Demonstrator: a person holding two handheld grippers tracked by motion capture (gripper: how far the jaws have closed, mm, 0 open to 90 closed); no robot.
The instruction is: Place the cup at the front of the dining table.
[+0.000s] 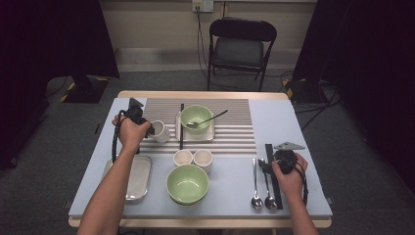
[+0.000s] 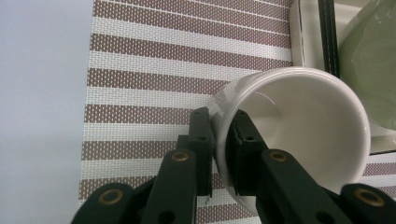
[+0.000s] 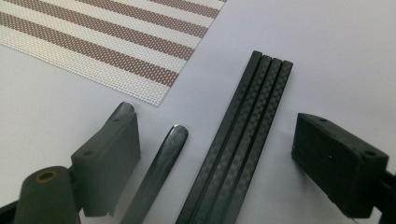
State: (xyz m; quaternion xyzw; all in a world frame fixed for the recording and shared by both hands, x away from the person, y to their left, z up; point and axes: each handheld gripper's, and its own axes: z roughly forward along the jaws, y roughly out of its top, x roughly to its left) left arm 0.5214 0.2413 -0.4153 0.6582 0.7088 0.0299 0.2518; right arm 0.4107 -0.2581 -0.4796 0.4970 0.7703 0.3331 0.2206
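My left gripper [image 1: 147,128] is shut on the wall of a white cup [image 1: 161,131] that stands on the striped placemat [image 1: 230,132]. In the left gripper view, one jaw is outside the white cup [image 2: 303,121] and the other inside, and the left gripper [image 2: 222,133] pinches the rim. My right gripper [image 1: 270,161] stands open near the table's front right. In the right gripper view, a set of black chopsticks [image 3: 243,140] and a metal spoon handle [image 3: 159,172] lie on the table between the wide-apart jaws of the right gripper [image 3: 219,128].
A green bowl with a spoon [image 1: 196,117] sits on a white square plate, with black chopsticks [image 1: 181,125] beside it. At the front are two small cups [image 1: 183,157], a large green bowl [image 1: 187,183], a metal tray [image 1: 134,178] and two spoons [image 1: 256,188]. A chair [image 1: 242,46] stands beyond the table.
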